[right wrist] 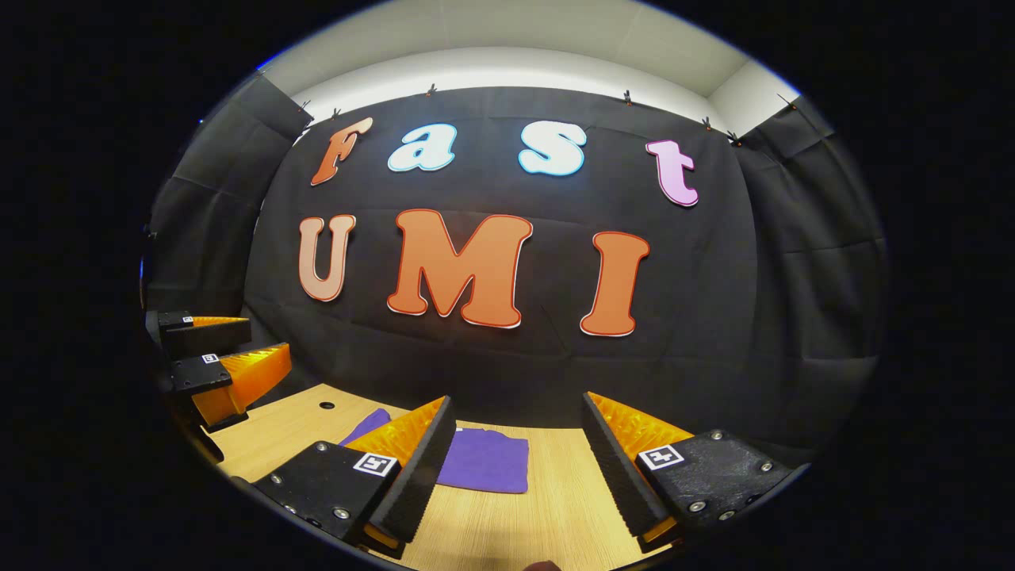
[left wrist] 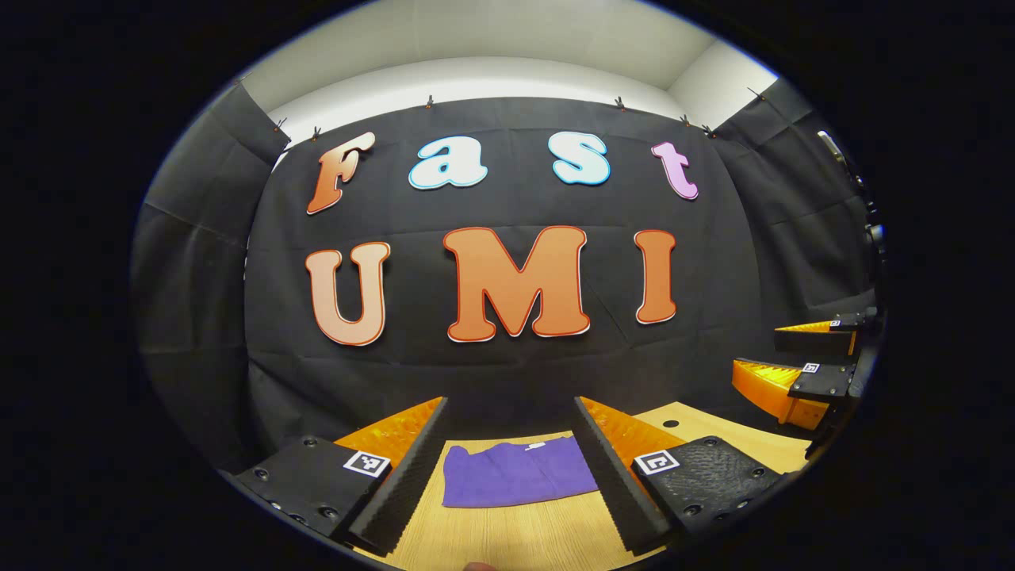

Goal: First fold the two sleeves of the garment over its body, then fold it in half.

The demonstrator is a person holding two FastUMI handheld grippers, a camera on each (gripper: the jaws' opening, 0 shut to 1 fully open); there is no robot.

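Both hand-held grippers gape wide, empty – purple garment ahead on the desk looks folded; only flatten edges gently.

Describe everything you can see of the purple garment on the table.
The garment is purple cloth, lying flat on the wooden table as a compact rectangle, sleeves not sticking out, so it looks already folded. A small pale tag shows near its far edge. Only the table touches it; both claws are open and held above, clear of it.
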